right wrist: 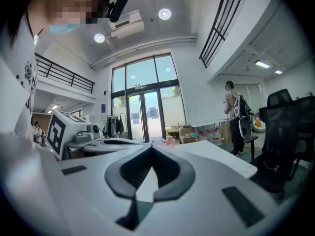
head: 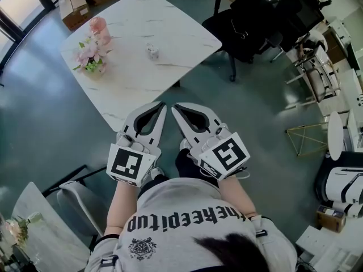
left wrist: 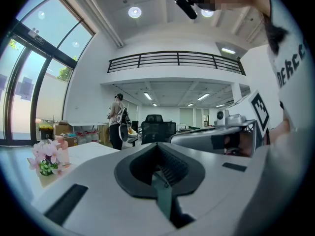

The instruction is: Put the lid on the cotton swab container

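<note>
The white left gripper (head: 163, 105) and the white right gripper (head: 174, 107) were held side by side near the person's chest. Each had its jaws closed tip to tip with nothing between them. The small pale cotton swab container (head: 152, 51) stood well apart from both on the white marble-patterned table (head: 170, 33), right of a pink flower bunch (head: 89, 54).

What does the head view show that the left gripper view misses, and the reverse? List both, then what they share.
Only the head view: the small container standing on the table. Only the left gripper view: a balcony railing and a ceiling light. Both: the pink flowers, the black chair, and the left tongs, shut with nothing between them.
</note>
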### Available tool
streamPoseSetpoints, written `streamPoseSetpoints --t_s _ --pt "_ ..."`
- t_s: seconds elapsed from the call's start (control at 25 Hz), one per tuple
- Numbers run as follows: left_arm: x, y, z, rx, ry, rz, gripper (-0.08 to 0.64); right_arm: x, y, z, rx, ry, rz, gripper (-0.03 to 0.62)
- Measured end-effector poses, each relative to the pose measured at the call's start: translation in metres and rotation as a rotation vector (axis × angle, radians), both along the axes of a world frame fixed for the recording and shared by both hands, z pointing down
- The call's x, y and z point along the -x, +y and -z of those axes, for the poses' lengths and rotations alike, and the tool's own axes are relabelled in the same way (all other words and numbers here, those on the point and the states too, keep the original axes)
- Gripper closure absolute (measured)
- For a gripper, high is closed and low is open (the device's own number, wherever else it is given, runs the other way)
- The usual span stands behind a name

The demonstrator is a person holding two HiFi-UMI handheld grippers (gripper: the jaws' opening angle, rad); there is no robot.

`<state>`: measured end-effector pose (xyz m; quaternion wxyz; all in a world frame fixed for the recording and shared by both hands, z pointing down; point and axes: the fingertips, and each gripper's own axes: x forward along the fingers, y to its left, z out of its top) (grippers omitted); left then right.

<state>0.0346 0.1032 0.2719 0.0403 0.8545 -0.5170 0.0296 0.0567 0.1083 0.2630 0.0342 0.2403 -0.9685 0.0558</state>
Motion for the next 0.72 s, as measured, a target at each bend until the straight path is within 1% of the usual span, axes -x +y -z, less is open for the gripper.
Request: streamPoseSetpoints --t_s 0.36,0.72 --pt "-0.019 -0.038 -0.001 0.022 -0.012 0.049 0.545 -0.018 -0.04 -0.001 0.015 -0.01 0.045 0.581" --pt "-0.034 -0.071 -0.005 0.016 -0.032 0.112 0.545 -0.032 -0.076 -0.004 0.02 -0.017 0.111 0.581"
